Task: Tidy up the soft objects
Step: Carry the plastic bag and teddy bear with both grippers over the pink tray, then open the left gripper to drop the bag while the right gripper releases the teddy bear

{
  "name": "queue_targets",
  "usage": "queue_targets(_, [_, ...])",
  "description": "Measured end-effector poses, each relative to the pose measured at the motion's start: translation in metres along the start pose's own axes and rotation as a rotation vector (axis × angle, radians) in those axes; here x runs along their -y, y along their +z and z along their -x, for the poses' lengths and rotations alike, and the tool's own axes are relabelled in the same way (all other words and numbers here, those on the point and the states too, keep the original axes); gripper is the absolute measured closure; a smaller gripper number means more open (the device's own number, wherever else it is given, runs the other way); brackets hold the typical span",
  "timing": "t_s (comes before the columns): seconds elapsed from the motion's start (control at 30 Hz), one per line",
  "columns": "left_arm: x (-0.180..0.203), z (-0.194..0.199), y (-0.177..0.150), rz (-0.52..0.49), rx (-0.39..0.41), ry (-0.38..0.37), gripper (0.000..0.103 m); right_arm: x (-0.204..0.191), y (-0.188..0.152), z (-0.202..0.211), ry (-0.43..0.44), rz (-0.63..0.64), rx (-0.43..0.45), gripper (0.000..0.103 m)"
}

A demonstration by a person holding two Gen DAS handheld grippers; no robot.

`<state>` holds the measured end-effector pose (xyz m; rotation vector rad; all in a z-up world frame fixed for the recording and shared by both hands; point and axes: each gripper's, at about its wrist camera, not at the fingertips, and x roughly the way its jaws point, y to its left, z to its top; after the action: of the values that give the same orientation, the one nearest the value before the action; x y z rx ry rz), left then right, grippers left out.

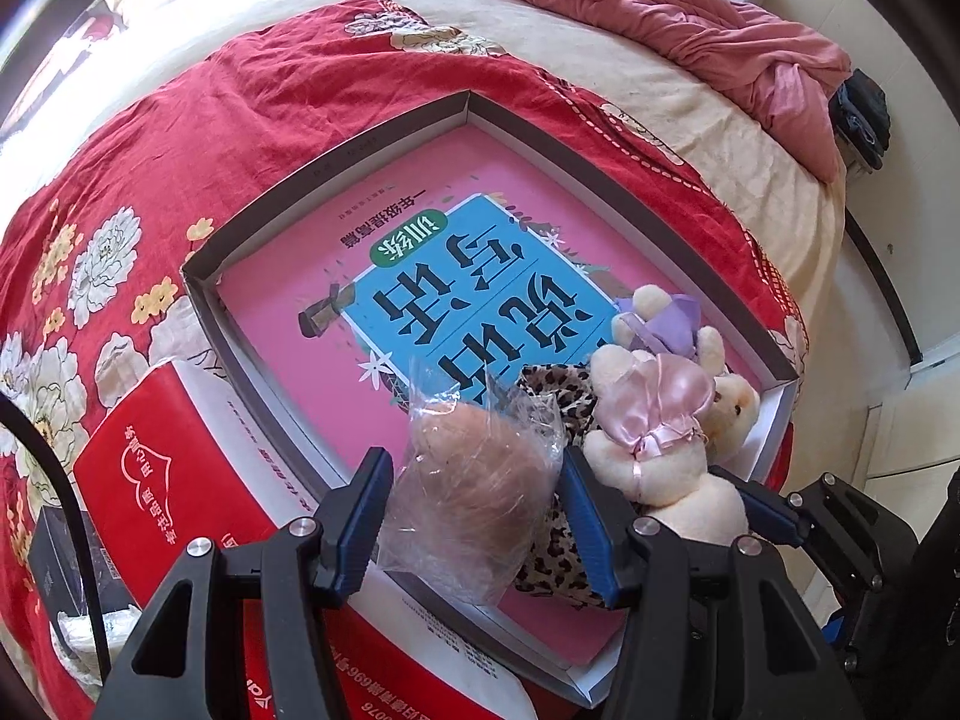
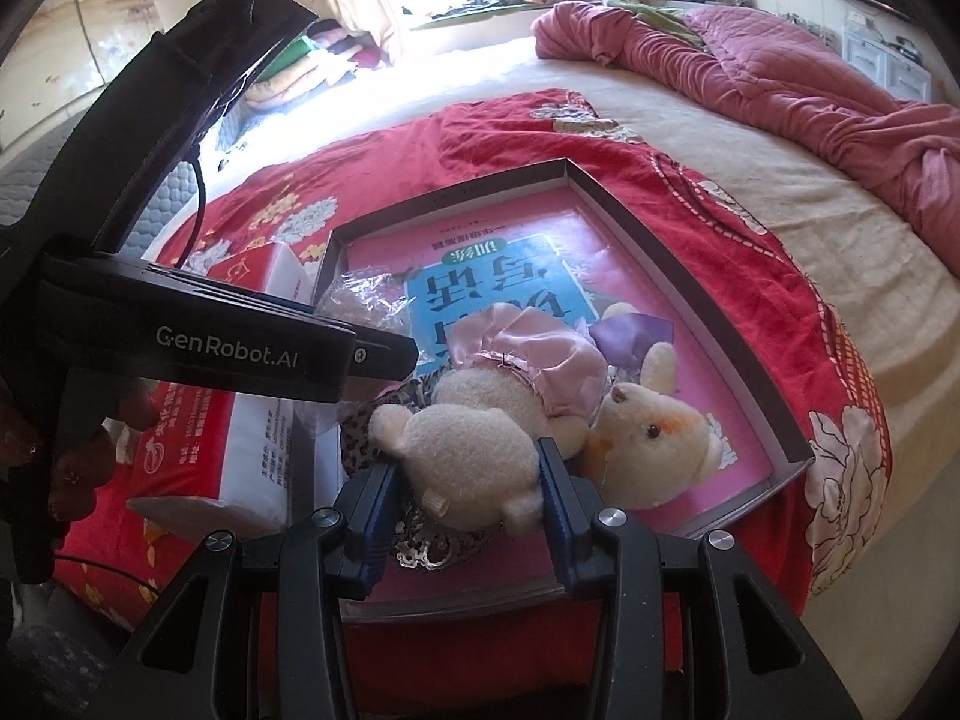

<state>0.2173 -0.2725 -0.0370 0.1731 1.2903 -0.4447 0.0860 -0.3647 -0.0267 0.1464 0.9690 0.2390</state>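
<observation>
A cream plush bunny (image 2: 474,450) in a pink satin dress with a purple bow lies in the near right part of a shallow grey box (image 2: 708,294), over a leopard-print cloth (image 2: 360,420). My right gripper (image 2: 465,462) is shut on the bunny's lower body, blue pads pressing both sides. In the left wrist view the bunny (image 1: 654,420) sits just right of a clear plastic bag holding a pinkish-brown fluffy thing (image 1: 474,480). My left gripper (image 1: 474,462) is shut on that bag above the box's near edge. A pink and blue book (image 1: 456,300) covers the box floor.
A red and white tissue pack (image 1: 162,480) lies against the box's left side on the red floral blanket (image 1: 180,138). A crumpled pink quilt (image 2: 780,60) lies at the far right of the bed. A person's hand (image 2: 72,450) holds the left gripper's handle.
</observation>
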Motion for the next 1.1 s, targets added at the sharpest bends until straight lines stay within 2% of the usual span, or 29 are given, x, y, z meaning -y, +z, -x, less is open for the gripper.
queue_targets(0.37, [0.003, -0.004, 0.0, -0.013, -0.012, 0.009, 0.046, 0.001, -0.003, 0.001, 0.016, -0.018, -0.009, 0.056])
queue_targets(0.5, [0.005, -0.005, 0.0, -0.013, -0.016, 0.01, 0.046, 0.002, -0.004, 0.005, 0.022, -0.019, -0.007, 0.05])
queue_targets(0.7, [0.007, -0.004, -0.003, -0.019, -0.019, 0.017, 0.046, 0.001, -0.003, 0.007, 0.013, -0.012, -0.009, 0.048])
queue_targets(0.83, [0.007, -0.001, -0.004, -0.014, -0.015, 0.017, 0.046, -0.001, -0.002, 0.009, 0.006, -0.006, -0.002, 0.047])
queue_targets(0.9, [0.005, 0.002, -0.004, -0.005, -0.012, 0.013, 0.046, -0.002, -0.001, 0.01, 0.0, -0.001, 0.001, 0.043])
queue_targets(1.1, [-0.003, 0.019, -0.005, 0.03, 0.024, 0.015, 0.045, -0.003, 0.001, 0.014, -0.01, 0.003, 0.013, 0.042])
